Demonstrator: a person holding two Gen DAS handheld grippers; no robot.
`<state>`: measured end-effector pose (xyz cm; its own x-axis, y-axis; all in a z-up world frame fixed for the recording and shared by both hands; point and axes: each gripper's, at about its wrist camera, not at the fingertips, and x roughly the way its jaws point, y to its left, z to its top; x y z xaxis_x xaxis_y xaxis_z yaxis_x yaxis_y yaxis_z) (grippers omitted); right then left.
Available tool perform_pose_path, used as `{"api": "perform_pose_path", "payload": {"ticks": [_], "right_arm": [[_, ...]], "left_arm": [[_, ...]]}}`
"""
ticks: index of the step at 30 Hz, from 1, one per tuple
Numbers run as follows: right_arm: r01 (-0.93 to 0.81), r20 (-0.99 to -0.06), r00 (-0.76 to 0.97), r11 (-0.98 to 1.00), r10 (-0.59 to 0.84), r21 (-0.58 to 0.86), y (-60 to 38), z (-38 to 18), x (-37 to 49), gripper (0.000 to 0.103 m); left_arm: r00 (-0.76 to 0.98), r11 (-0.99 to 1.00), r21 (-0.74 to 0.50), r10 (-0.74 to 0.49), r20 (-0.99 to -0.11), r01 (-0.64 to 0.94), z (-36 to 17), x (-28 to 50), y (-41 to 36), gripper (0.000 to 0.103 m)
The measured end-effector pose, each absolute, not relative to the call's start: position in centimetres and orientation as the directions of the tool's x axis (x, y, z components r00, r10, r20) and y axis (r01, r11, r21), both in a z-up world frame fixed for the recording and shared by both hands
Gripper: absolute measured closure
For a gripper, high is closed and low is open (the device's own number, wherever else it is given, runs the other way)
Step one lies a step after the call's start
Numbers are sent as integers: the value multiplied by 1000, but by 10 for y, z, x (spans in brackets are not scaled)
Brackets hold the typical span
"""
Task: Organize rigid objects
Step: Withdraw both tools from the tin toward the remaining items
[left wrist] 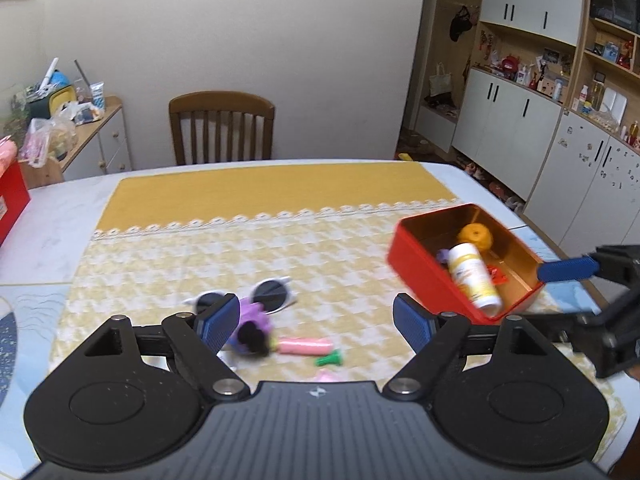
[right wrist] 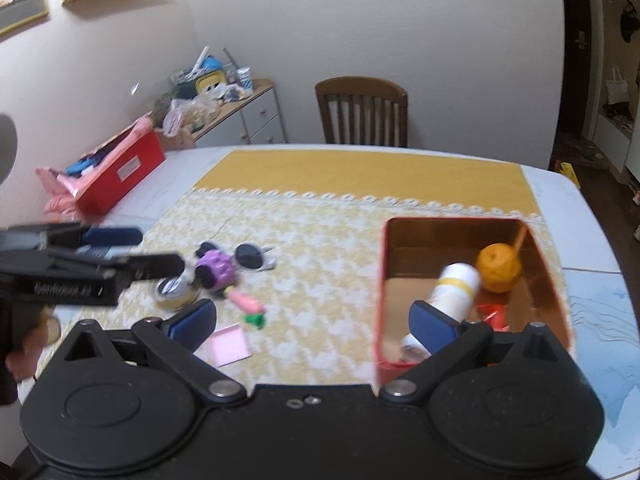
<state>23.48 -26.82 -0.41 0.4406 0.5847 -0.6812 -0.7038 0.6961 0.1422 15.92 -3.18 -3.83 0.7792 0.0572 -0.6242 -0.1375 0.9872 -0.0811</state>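
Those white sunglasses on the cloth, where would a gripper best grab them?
Probably at the thin bridge between the two dark lenses of the white sunglasses, coming straight down from above. They lie flat on the yellow cloth, so the fingers can straddle that narrow part.

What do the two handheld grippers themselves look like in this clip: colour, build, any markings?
Both match: matte black plastic bodies with two round discs, ribbed centre plate, silver pivot screws and angular linkage arms ending in blue textured pads. The left gripper shows a small logo on its plate; seen from the right gripper, its side carries grey lettering too blurred to read. No cables or sleeves are visible.
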Motion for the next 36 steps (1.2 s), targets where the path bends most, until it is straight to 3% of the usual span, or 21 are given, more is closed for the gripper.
{"api": "perform_pose_path", "payload": {"ticks": [16, 28, 36], "right_arm": [[-848, -770, 278, 523, 574, 84, -168, -60, 159, 2], [-884, -826, 266, 467, 497, -4, -128, -101, 146, 13], [-901, -840, 265, 431, 473, -42, -119, -115, 146, 23]], "left_arm": [[726, 985, -94, 41, -687, -145, -90, 148, 38, 19], [692, 982, -118, 16, -722, -147, -121, 167, 59, 19], [665, 963, -202, -33, -746, -179, -128, 177, 67, 19]]}}
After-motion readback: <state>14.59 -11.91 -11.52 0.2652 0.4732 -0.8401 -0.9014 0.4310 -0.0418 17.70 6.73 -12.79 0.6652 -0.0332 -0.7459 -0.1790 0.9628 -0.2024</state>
